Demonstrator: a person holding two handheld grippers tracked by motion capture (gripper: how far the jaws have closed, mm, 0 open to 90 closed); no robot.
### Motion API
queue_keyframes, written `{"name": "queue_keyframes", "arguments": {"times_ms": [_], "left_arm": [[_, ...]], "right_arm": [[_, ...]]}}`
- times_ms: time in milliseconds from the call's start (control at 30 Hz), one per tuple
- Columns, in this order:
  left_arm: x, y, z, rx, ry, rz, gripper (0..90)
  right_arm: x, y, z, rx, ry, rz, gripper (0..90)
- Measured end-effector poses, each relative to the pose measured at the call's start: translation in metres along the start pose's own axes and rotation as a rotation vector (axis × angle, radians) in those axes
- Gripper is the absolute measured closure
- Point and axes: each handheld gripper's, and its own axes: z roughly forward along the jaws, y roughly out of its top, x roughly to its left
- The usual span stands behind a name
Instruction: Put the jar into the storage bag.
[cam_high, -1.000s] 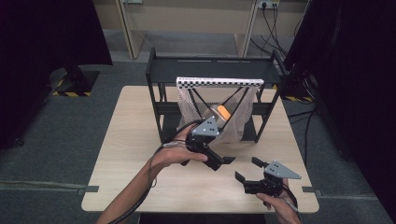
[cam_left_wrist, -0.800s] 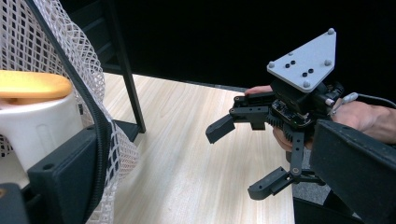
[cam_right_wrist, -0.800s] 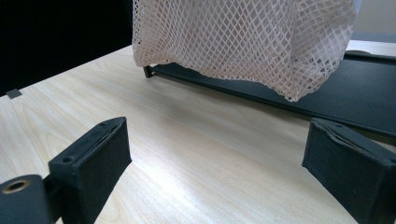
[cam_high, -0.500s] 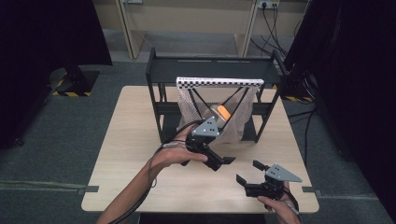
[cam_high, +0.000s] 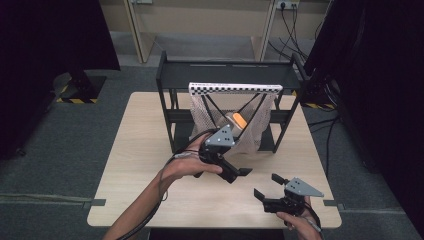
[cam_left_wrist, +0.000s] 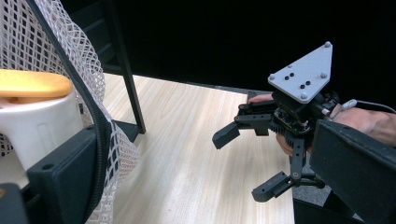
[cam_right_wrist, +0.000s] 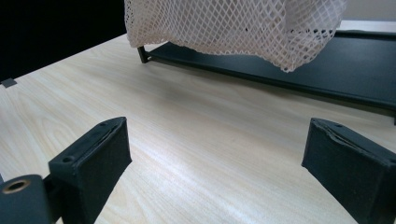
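Working at the mesh bag (cam_high: 250, 135) that hangs from the black rack (cam_high: 225, 75), we have our left claw (cam_high: 239, 172) just beside its lower front, jaws spread and holding nothing. In the left gripper view the white bottle with the orange cap (cam_left_wrist: 35, 112) sits inside the net, right next to the near jaw — the netting and a black cord of the frame lie between them. Our right claw (cam_high: 267, 192) waits low over the table (cam_high: 130, 175), well apart from the bag and nearer us, also released with its jaws wide.

To do this well, we judge the left jaws should close on the bottle's straight body through the net, not on loose mesh alone, while the right claw comes up to steady or spread the bag.

Soft, pale, diamond-woven netting will sag and slip — it drapes in a rounded pouch. By contrast the bottle looks rigid, smooth and cylindrical, its cap a flat disc. Matte light wood grain covers the table; the rack is thin dark bars.
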Motion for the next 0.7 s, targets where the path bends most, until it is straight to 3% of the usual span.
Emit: {"name": "queue_keyframes", "arguments": {"times_ms": [700], "left_arm": [[0.0, 0.0, 0.0, 0.004, 0.002, 0.006, 1.1]], "right_arm": [[0.001, -0.018, -0.004, 0.025, 0.004, 0.029, 7.5]]}}
